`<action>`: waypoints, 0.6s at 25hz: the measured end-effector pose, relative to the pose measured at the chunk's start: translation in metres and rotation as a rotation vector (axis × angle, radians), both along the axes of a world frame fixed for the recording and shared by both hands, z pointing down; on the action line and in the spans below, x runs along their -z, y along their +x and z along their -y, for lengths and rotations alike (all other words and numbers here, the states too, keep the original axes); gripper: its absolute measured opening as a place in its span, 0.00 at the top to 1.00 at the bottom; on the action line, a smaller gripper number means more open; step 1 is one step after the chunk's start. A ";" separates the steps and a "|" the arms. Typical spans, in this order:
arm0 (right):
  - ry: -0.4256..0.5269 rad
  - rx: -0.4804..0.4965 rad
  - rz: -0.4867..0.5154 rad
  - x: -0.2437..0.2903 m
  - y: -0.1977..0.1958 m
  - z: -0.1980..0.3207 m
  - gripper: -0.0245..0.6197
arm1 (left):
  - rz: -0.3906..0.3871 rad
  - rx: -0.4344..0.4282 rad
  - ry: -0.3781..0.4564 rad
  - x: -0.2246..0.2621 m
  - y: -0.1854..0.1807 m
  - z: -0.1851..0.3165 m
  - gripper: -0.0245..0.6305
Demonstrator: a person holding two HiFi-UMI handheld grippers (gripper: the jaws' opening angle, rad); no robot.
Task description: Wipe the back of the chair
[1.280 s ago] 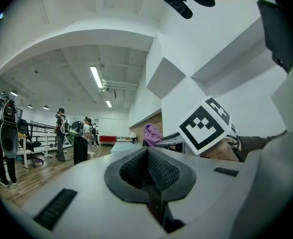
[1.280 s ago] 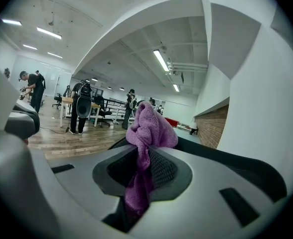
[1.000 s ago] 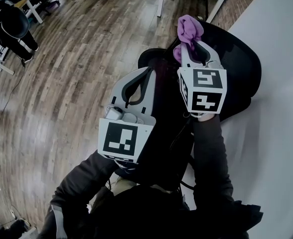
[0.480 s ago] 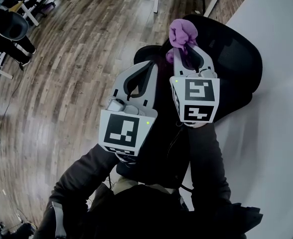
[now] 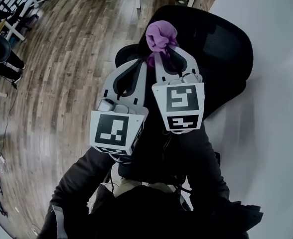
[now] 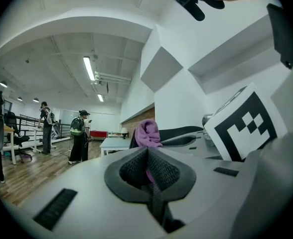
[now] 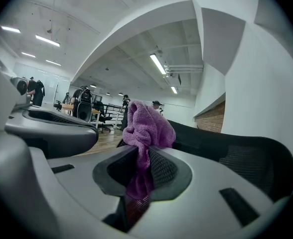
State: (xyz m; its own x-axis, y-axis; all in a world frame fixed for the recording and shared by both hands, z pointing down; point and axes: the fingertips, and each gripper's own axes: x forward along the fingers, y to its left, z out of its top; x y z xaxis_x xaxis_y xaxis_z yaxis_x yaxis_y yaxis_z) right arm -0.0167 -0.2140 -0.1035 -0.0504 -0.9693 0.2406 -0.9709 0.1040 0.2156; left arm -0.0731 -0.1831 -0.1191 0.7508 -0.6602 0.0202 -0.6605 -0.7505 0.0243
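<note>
**Purple cloth held at office chair**

Wood-plank floor fills the 9 o'clock side of the head view. At centre, the left gripper has its jaws pressed together with nothing between them. Just beside it toward 3 o'clock, the right gripper is clamped on a bunched purple cloth, which sticks out past the jaw tips toward 12 o'clock. The black mesh chair back sits at 1 o'clock, beyond the cloth; contact cannot be judged. A white surface runs along 3 o'clock
</note>
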 end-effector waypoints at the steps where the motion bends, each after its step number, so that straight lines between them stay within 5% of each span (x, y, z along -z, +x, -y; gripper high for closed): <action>1: -0.001 -0.007 -0.003 0.000 0.005 -0.001 0.87 | 0.001 -0.004 -0.003 -0.001 0.004 -0.001 0.95; 15: -0.015 -0.120 -0.031 -0.004 0.070 -0.026 0.87 | 0.009 -0.069 -0.004 -0.002 0.051 -0.025 0.95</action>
State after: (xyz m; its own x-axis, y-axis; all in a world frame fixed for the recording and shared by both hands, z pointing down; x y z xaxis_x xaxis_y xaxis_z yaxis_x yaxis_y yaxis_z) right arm 0.0537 -0.1876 -0.0997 0.0733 -0.9643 0.2546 -0.9694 -0.0089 0.2453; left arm -0.0220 -0.1579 -0.1166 0.7941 -0.6071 0.0294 -0.6077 -0.7939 0.0218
